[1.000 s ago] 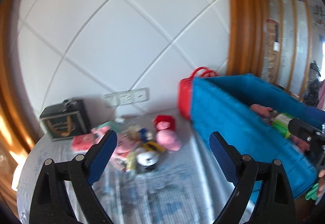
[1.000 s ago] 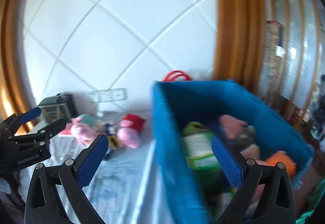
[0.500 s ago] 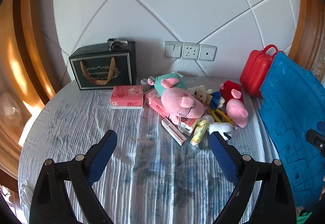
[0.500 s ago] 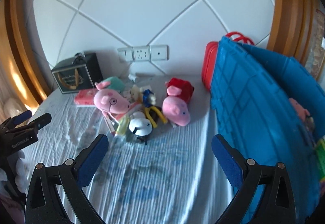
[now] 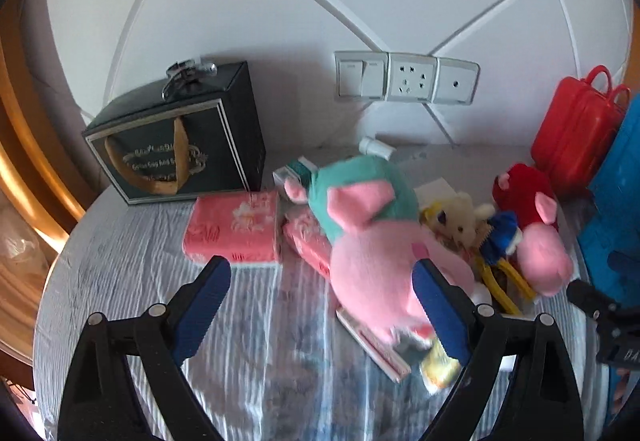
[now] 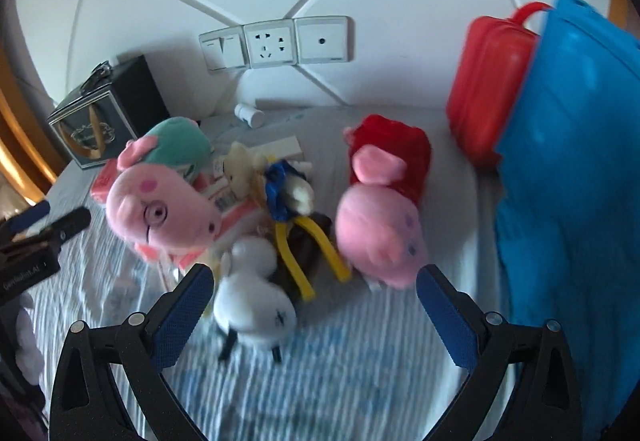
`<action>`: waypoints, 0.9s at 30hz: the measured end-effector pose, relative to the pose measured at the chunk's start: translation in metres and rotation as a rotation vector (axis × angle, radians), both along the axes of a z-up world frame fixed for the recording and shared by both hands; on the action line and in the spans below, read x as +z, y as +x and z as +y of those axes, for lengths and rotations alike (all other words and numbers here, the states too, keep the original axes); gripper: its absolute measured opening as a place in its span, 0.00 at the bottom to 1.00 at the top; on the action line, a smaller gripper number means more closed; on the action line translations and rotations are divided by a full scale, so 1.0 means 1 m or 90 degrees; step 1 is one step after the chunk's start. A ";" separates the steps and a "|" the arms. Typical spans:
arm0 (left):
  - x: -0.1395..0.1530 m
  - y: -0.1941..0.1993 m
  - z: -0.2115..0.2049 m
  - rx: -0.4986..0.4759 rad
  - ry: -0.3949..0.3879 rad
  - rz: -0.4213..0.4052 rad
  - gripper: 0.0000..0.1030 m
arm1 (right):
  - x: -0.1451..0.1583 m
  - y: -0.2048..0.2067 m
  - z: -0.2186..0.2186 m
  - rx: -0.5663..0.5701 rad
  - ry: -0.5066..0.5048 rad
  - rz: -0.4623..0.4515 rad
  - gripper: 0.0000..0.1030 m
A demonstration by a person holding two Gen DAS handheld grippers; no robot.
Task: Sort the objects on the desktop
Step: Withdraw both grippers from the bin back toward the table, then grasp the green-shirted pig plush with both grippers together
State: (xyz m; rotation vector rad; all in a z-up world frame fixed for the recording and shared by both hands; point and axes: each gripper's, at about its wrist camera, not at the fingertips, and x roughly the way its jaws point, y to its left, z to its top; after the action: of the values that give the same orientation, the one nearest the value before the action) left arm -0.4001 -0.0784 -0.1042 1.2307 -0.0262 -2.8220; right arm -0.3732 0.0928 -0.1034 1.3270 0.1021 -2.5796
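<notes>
Left gripper: your jaws stand wide apart with nothing clamped; they fill the bottom of the left wrist view, and the right blue pad overlaps the green pig's snout in the picture, though you cannot tell if it touches.
Right gripper: your jaws stand wide apart and hold nothing; the white toy sits low in the frame just inside the left pad, the red pig's snout just above the right pad.
Green pig: pink plush in a teal dress, centre of the left wrist view, lying on a pile of flat packs and boxes.
Red pig: pink plush in a red dress, centre right of the right wrist view, snout toward the camera, on the cloth.
White toy: blurred white plush, lower centre of the right wrist view, touching the yellow pliers.
Small bear: cream plush in the pile between the two pigs.
Pink pack: flat on the cloth, left of centre in the left wrist view, just in front of the black box.
Blue bin: fills the right edge of the right wrist view; the red case stands against its far side.
Table: round, covered in a wrinkled striped cloth.
Sockets: upper centre, on the white wall.
</notes>
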 end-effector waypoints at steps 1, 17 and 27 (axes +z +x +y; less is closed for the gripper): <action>0.000 -0.020 0.000 -0.005 0.000 0.001 0.90 | -0.004 -0.011 -0.006 0.001 -0.001 0.001 1.00; -0.097 0.063 -0.055 0.028 -0.012 -0.137 0.89 | -0.057 -0.028 -0.121 0.129 -0.034 -0.065 1.00; -0.056 0.130 -0.102 0.019 0.019 -0.084 0.89 | -0.092 0.077 -0.149 0.263 0.034 -0.117 1.00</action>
State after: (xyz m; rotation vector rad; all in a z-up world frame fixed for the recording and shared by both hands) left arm -0.2701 -0.1808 -0.1602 1.4098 0.0267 -2.7209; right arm -0.2966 -0.0559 -0.1953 1.3846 0.3732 -2.1170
